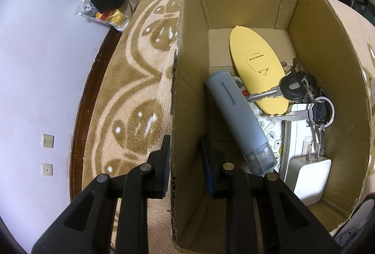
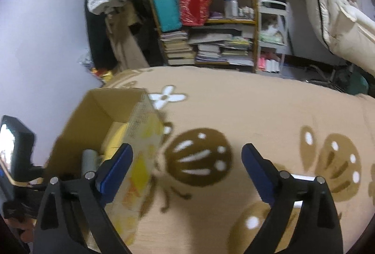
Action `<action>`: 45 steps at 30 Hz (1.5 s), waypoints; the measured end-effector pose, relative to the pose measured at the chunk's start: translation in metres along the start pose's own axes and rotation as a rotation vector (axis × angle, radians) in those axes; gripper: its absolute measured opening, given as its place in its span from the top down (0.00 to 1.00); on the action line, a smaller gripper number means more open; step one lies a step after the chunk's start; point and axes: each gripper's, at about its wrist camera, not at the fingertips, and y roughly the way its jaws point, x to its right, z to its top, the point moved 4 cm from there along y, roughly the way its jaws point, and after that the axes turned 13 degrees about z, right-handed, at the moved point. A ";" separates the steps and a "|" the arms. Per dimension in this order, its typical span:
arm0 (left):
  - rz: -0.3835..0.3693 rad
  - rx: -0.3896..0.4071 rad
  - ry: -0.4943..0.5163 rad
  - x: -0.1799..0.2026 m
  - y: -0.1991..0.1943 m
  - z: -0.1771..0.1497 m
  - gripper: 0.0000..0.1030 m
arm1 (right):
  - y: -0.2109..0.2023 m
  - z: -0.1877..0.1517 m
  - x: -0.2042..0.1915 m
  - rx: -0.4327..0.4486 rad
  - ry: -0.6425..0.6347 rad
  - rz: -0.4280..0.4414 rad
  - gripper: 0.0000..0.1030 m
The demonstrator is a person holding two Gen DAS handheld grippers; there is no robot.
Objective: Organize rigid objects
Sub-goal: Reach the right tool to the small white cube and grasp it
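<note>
Box wall (image 1: 187, 113) between left hand-held gripper (image 1: 186, 160) fingers

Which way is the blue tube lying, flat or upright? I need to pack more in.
Flat. The blue tube lies on its side across the bottom of the cardboard box, resting partly on other items.

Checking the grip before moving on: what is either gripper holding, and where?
The left gripper straddles the cardboard box at its left wall; contact unclear. The right gripper holds nothing.
</note>
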 end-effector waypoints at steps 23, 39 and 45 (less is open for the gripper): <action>0.006 0.006 0.012 0.003 -0.002 -0.002 0.79 | 0.000 -0.032 0.132 -0.074 0.255 -0.255 0.00; 0.004 0.004 0.011 0.006 -0.003 -0.003 0.79 | 0.012 -0.069 0.167 -0.185 0.372 -0.310 0.26; 0.005 0.004 0.014 0.005 -0.003 -0.003 0.79 | 0.010 -0.069 0.163 -0.172 0.344 -0.318 0.36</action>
